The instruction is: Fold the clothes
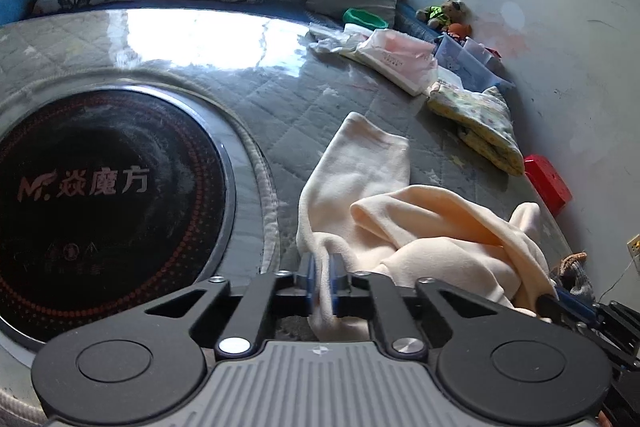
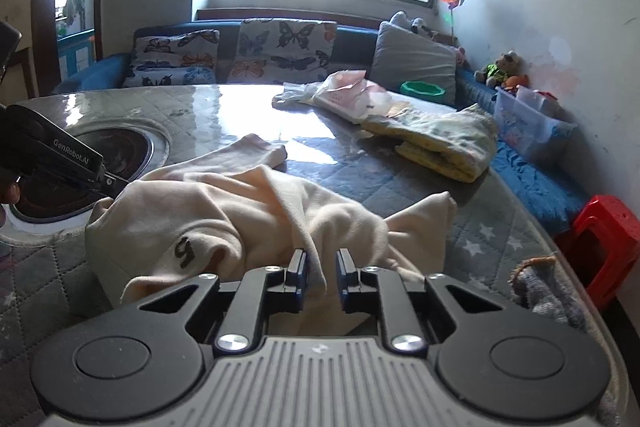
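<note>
A crumpled cream garment point(image 1: 400, 227) lies on the quilted grey table cover point(image 1: 280, 99), one leg or sleeve stretched away from me. My left gripper point(image 1: 323, 277) is shut on a fold at its near left edge. In the right wrist view the same garment point(image 2: 240, 211) shows a dark "6" mark. My right gripper point(image 2: 322, 267) stands slightly open; a ridge of the cloth runs between its fingers, with a gap beside the right pad. The left gripper point(image 2: 110, 182) shows at the garment's far left corner.
A round black induction hob point(image 1: 100, 195) is set into the table at left. A folded yellow garment point(image 2: 440, 143), a pink plastic bag point(image 2: 348, 95) and a blue bin point(image 2: 524, 127) sit at the back right. A red stool point(image 2: 604, 239) and a grey cloth point(image 2: 548, 291) are at the right edge.
</note>
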Motion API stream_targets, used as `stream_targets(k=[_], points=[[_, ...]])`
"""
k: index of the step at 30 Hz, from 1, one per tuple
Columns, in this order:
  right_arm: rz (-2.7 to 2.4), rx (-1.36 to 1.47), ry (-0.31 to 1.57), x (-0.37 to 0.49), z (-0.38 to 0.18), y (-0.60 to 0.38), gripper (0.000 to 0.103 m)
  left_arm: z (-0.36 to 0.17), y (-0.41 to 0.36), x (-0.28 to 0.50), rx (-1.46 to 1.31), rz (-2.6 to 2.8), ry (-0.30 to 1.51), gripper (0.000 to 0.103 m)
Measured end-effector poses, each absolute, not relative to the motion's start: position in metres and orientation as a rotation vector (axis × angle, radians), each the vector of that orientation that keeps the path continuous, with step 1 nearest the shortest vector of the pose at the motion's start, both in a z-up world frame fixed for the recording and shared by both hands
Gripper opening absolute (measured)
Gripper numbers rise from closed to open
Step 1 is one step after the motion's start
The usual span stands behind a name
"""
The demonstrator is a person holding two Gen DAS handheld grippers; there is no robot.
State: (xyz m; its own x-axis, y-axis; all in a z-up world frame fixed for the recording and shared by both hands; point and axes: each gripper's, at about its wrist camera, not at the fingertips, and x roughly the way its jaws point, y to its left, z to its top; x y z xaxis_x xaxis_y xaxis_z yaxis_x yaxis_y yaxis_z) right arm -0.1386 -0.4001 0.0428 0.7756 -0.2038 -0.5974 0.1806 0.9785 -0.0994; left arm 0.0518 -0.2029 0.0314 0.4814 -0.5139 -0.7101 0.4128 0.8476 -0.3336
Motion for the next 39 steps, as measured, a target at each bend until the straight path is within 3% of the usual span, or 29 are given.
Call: stream_targets(k=[2,5,22,28,33,36,38,39], points=[[-0.198,-0.052,0.655,-0.137,0.040,-0.398,0.005,0.036,-0.202,0.048,-0.094,-0.545,0.870,0.006],[-0.202,-0.069,0.629,-0.140,0.044,-0.395,0.003,0.043,-0.195,0.046,-0.079,-0.521,0.826,0.005],[-0.165,-0.128,0.311,-0.133,0.132,-0.364,0.000,0.103,-0.094,0.035,-0.140,-0.352,0.622,0.005],[-0.036,-0.106,0.353,-0.142,0.147,-0.351,0.000,0.113,-0.048,-0.001,-0.099,-0.354,0.606,0.005],[0.045,-0.156,0.436,-0.127,0.127,-0.324,0.005,0.100,-0.026,-0.035,-0.071,-0.352,0.654,0.005],[0.097,-0.153,0.493,-0.110,0.113,-0.309,0.014,0.092,-0.013,-0.053,-0.070,-0.349,0.680,0.005],[0.136,-0.151,0.537,-0.098,0.098,-0.294,0.031,0.088,-0.006,-0.065,-0.068,-0.345,0.695,0.005],[0.156,-0.150,0.558,-0.092,0.090,-0.287,0.033,0.085,-0.003,-0.071,-0.070,-0.341,0.705,0.005]])
